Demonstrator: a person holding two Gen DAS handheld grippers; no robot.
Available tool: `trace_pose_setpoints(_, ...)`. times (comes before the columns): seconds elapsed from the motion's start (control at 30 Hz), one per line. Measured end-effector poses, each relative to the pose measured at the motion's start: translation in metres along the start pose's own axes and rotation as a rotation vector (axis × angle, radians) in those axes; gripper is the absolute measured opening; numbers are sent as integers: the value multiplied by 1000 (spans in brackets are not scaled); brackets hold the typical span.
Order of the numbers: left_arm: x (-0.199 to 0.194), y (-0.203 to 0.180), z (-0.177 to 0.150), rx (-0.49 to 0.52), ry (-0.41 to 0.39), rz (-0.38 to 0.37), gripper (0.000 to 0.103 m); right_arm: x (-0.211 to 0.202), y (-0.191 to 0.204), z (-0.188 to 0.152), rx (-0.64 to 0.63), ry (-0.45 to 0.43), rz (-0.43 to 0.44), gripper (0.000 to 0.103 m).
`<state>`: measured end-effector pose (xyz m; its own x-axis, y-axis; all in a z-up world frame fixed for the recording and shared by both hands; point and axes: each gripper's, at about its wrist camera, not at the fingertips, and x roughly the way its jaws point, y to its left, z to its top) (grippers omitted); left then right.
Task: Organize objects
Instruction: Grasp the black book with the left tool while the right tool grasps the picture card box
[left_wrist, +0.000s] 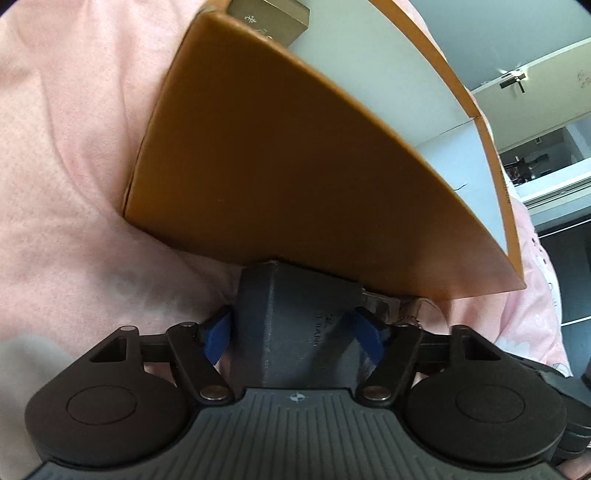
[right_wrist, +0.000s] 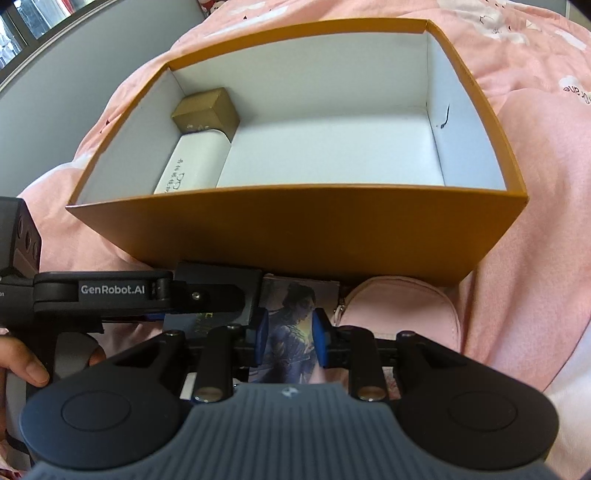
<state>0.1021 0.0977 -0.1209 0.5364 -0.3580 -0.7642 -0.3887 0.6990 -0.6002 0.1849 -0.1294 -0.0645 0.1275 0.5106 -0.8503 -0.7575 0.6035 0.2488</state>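
Two items already sit in the orange box (right_wrist: 295, 229): a gold box (right_wrist: 207, 110) and a white case (right_wrist: 192, 162), both against its wall at about ten o'clock in my right wrist view. My left gripper (left_wrist: 295, 332) is clenched on a dark grey box (left_wrist: 291, 325), held low against the outside of the orange wall, which fills that view from twelve to three o'clock.

My worry is that wall. I judge the grey box sits below the rim, so pushing forward from here would shove or tip the orange box on the soft pink bedding (right_wrist: 535, 221) rather than load it; it needs lifting first.

My right gripper (right_wrist: 290, 338) is released, its blue pads parted and gripping nothing I can see, hovering over an illustrated card box (right_wrist: 295, 295) lying at twelve o'clock just ahead of the fingers. A pink pouch (right_wrist: 402, 306) lies just beside it at two o'clock. With both grippers crowded at this near wall, I could knock one into the other.
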Motion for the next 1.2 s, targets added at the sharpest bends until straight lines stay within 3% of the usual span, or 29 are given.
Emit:
trace_pose_setpoints(0.17, -15, 1, -3, -9, -24, -1, 58, 3, -1, 0, -2, 15, -2, 28)
trace_pose_setpoints(0.43, -44, -11, -13, 10, -89, 34, 44, 5, 3, 1, -39, 29, -10, 29)
trace_pose_setpoints(0.7, -69, -10, -15, 27, -128, 154, 44, 14, 10, 18, -79, 53, -33, 50)
trace_pose_setpoints(0.93, -70, 3, -14, -4, -116, 146, 44, 30, 12, 29, -46, 120, -55, 59)
trace_pose_setpoints(1.07, -71, 5, -15, -8, -112, 142, 44, 43, 13, 35, -37, 169, -132, 60)
trace_pose_setpoints(1.2, -68, 4, -13, -13, -105, 135, 44, 53, 3, 41, 5, 232, -104, 65)
